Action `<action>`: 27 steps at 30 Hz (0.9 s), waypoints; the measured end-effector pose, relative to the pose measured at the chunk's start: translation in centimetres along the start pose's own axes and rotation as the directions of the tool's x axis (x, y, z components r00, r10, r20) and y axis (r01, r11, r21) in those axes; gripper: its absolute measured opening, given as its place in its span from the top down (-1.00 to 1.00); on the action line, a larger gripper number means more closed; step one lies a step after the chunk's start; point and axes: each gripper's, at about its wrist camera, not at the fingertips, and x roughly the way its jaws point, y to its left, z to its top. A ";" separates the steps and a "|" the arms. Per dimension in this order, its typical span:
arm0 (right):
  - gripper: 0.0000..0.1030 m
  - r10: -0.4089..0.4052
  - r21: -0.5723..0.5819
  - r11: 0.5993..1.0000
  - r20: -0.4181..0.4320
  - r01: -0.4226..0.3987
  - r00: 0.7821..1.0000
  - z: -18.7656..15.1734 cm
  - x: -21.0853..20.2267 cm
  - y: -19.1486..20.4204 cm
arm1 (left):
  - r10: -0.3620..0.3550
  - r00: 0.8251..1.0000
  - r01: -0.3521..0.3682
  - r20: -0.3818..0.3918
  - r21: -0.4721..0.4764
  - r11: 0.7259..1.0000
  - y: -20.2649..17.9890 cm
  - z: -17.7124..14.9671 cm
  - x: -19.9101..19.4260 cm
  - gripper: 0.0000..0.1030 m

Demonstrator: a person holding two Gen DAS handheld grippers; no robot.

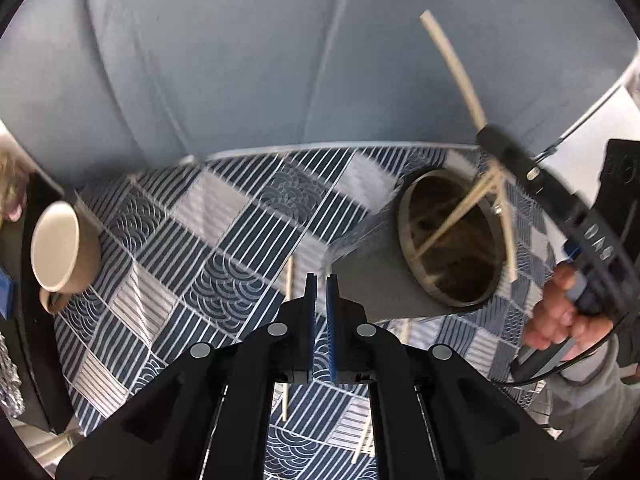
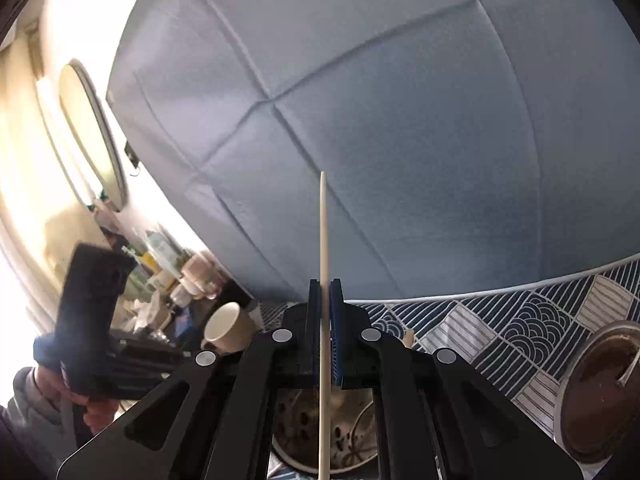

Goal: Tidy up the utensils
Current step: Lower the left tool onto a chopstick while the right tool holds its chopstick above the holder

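My right gripper [image 2: 325,292] is shut on a pale wooden chopstick [image 2: 323,240] that stands upright between its pads. In the left wrist view that gripper [image 1: 490,132] holds the chopstick [image 1: 452,60] above a round brown holder [image 1: 452,240] with a few chopsticks leaning in it. My left gripper [image 1: 321,284] is nearly shut and empty, low over the blue patterned cloth [image 1: 224,216]. Loose chopsticks [image 1: 289,276] lie on the cloth under it.
A beige mug [image 1: 60,252] stands at the left edge of the cloth. A blue fabric backdrop [image 1: 240,60] rises behind the table. A perforated metal basket [image 2: 340,432] sits under my right gripper. Cluttered shelves [image 2: 160,272] are at far left.
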 end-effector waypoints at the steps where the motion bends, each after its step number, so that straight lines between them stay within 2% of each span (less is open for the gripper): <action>1: 0.91 -0.001 0.003 1.000 0.012 0.001 1.000 -0.2 0.3 -0.2 | 0.006 1.000 -0.006 -0.020 -0.005 1.000 0.4 -0.3 1.0 0.90; 5: 0.91 -0.014 -0.021 1.000 0.064 0.015 0.998 -0.7 0.9 -0.4 | 0.034 0.994 -0.033 -0.104 0.009 0.999 0.8 -1.5 4.8 0.88; 7: 0.91 -0.008 -0.024 1.000 0.075 0.010 0.997 -0.8 1.3 -0.4 | 0.045 0.990 -0.042 -0.136 0.022 0.999 0.8 -2.1 6.3 0.78; 10: 0.91 -0.043 -0.088 0.995 0.087 0.050 0.995 -1.3 1.5 0.1 | 0.076 0.985 -0.069 -0.158 0.046 0.997 0.8 -2.6 8.2 0.57; 11: 0.91 -0.049 -0.109 0.992 0.086 0.058 0.995 -1.6 1.4 0.3 | 0.090 0.983 -0.082 -0.162 0.054 0.995 0.9 -2.7 8.7 0.51; 18: 0.91 -0.096 -0.225 0.967 0.107 0.118 0.990 -3.4 -0.1 1.5 | 0.163 0.969 -0.151 -0.187 0.075 0.986 1.2 -3.3 11.6 0.43; 22: 0.90 -0.111 -0.232 0.963 0.118 0.136 0.987 -3.7 -0.9 1.7 | 0.198 0.959 -0.180 -0.205 0.106 0.978 1.0 -3.8 12.8 0.35; 27: 0.89 -0.124 -0.254 0.956 0.110 0.148 0.986 -4.2 -2.2 2.0 | 0.224 0.957 -0.204 -0.185 0.121 0.971 0.6 -4.0 12.9 0.21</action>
